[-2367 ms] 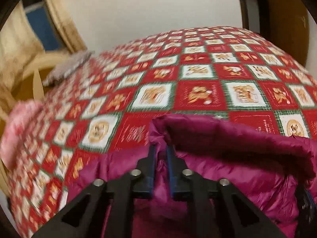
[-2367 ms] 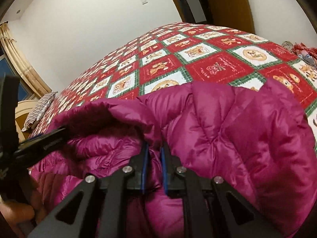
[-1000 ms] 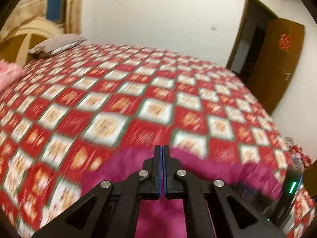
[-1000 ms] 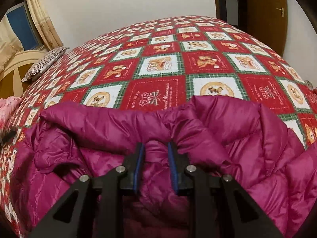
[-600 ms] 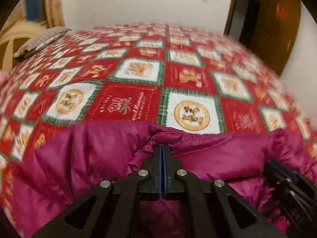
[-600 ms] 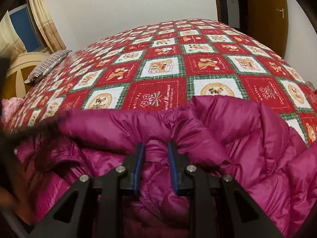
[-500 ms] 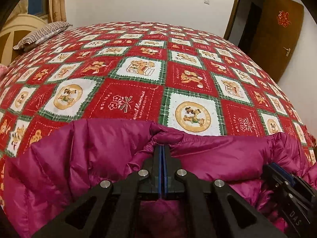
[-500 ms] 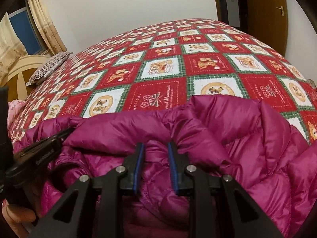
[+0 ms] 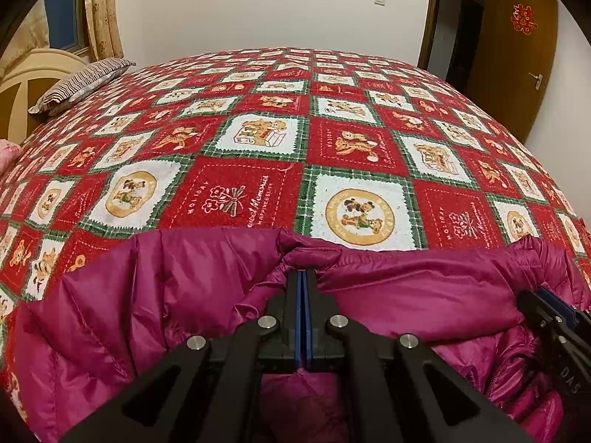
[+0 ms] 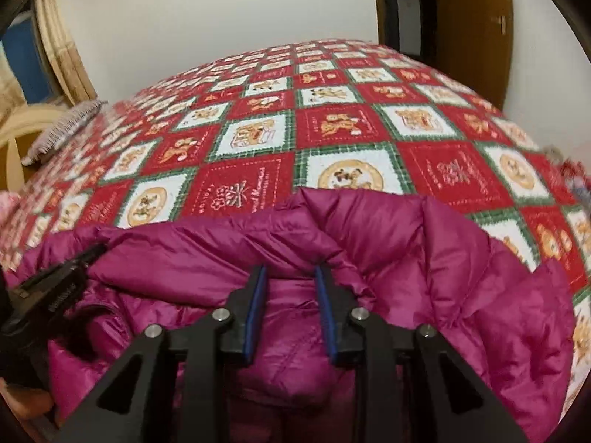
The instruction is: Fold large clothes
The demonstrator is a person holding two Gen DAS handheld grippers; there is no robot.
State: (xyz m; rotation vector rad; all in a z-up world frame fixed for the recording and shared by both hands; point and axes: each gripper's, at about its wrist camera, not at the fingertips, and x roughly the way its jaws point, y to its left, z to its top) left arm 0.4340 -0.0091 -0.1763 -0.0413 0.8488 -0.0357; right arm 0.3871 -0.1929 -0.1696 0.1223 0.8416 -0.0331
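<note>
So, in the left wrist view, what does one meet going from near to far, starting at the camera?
left gripper with its jaws shut on the edge of the magenta down jacket → red patchwork bedspread → striped pillow → white wall

A bed covered by a red-and-white checked bedspread (image 9: 258, 140); a striped pillow (image 9: 81, 83) lies at its left edge. Cream wall (image 9: 258, 7), brown wooden door (image 9: 517, 55) and beige curtain (image 9: 101, 11) are seen behind.

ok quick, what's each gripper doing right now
Left gripper: shut, pinching a fold of the jacket.
Right gripper: jaws apart around a bunch of the jacket; whether it grips cannot be told.
</note>
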